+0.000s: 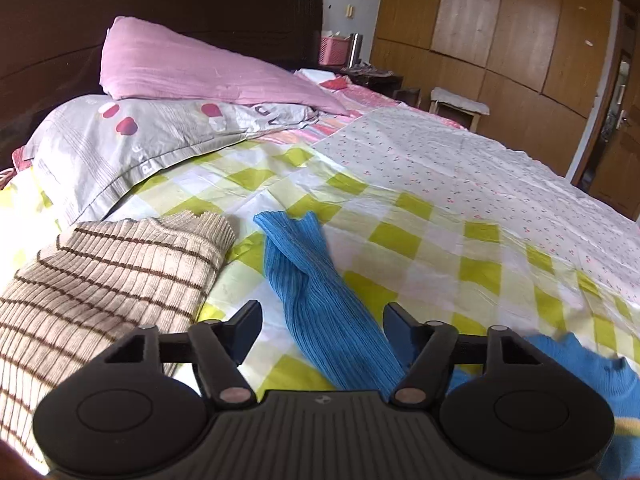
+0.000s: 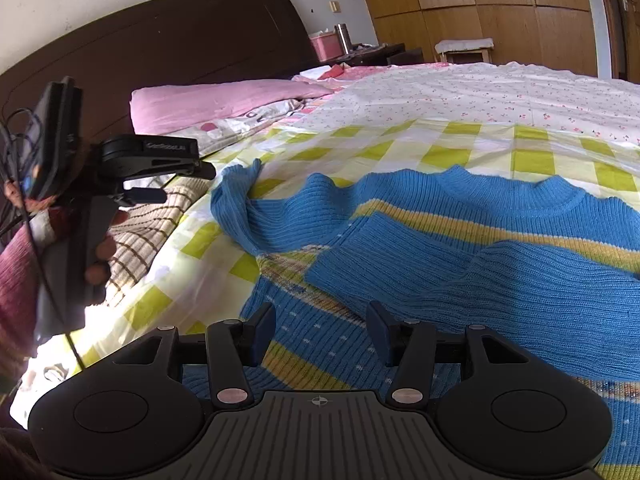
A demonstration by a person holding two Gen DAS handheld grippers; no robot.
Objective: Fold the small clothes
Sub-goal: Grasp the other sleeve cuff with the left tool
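The blue sweater (image 2: 460, 216) is lying spread on the bed, on the green-checked sheet (image 1: 440, 240), with its right sleeve (image 2: 400, 256) already folded across the chest and its left sleeve (image 1: 312, 292) stretching out toward the far left. The left gripper (image 1: 322, 320) is hovering over that loose sleeve with its jaws apart and the sleeve lying between them, not pinched. The right gripper (image 2: 320, 328) is hanging over the sweater's lower body, near the hem, its jaws likewise apart and holding nothing.

The likeliest slip is the left jaws closing on the checked sheet along with the sleeve, since the knit is lying flat and thin against it; that would be dragging the bedding into the fold. A grab at mid-sleeve could also leave the cuff trailing or twisted. With the right gripper not pressing the body down, pulling the sleeve across might shift the whole sweater and undo the sleeve already folded. The striped beige sweater (image 1: 104, 280), folded just to the left, is sitting close enough to be nudged.

The bed is soft and rumpled, a flowered white sheet (image 1: 460, 160) covering its far right. A grey pillow (image 1: 132, 144) and a pink pillow (image 1: 192, 68) are stacked against the dark headboard (image 1: 160, 4), with wooden wardrobes (image 1: 500, 28) beyond.
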